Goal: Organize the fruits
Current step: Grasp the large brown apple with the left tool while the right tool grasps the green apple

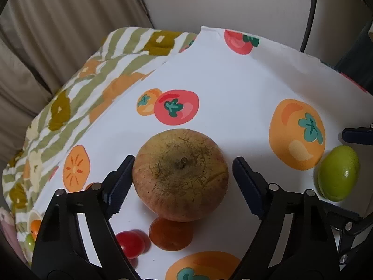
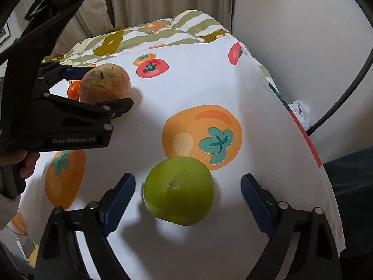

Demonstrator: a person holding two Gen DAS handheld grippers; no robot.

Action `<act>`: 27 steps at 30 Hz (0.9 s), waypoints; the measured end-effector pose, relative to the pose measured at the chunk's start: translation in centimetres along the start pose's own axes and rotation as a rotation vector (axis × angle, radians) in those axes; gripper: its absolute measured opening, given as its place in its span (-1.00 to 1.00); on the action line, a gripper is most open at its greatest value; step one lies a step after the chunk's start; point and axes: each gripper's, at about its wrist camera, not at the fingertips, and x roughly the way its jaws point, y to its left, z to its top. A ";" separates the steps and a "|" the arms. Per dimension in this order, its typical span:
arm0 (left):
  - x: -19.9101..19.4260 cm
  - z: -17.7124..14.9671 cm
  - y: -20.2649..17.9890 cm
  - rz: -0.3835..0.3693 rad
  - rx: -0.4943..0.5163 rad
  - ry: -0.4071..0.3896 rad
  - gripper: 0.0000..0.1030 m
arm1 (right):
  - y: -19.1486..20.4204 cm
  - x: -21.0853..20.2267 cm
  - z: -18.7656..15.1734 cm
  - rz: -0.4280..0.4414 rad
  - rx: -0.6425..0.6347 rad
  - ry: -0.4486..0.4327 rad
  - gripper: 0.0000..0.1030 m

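A russet, red-tinged apple (image 1: 180,175) sits stem-up on the white fruit-print cloth (image 1: 233,88). My left gripper (image 1: 184,161) straddles it, open: the left pad is at its skin, while a gap shows at the right pad. The right wrist view shows this gripper (image 2: 108,86) around the same apple (image 2: 103,85). A green apple (image 2: 178,191) lies between the fingers of my right gripper (image 2: 188,178), which is open with clear gaps on both sides. In the left wrist view that green apple (image 1: 339,172) is at the far right.
A small orange fruit (image 1: 171,234) and a red cherry tomato (image 1: 130,242) lie just in front of the russet apple. A striped quilt (image 1: 70,98) borders the cloth's far left. The cloth's right edge (image 2: 310,140) drops off beside a black cable (image 2: 345,93). A hand (image 2: 25,163) holds the left gripper's handle.
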 end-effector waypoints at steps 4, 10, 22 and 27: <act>0.3 -0.1 0.1 0.022 -0.009 0.009 0.55 | 0.0 0.1 -0.2 -0.003 -0.016 0.002 0.58; 0.3 -0.2 0.3 0.022 -0.034 0.002 0.55 | 0.3 0.4 -0.3 0.029 -0.024 0.016 0.36; 0.4 0.1 0.8 0.011 -0.082 0.020 0.54 | 0.7 0.5 -0.3 0.038 -0.064 0.019 0.03; 0.0 0.4 1.3 0.008 -0.130 0.020 0.54 | 0.8 0.6 0.0 0.038 -0.079 0.016 -0.02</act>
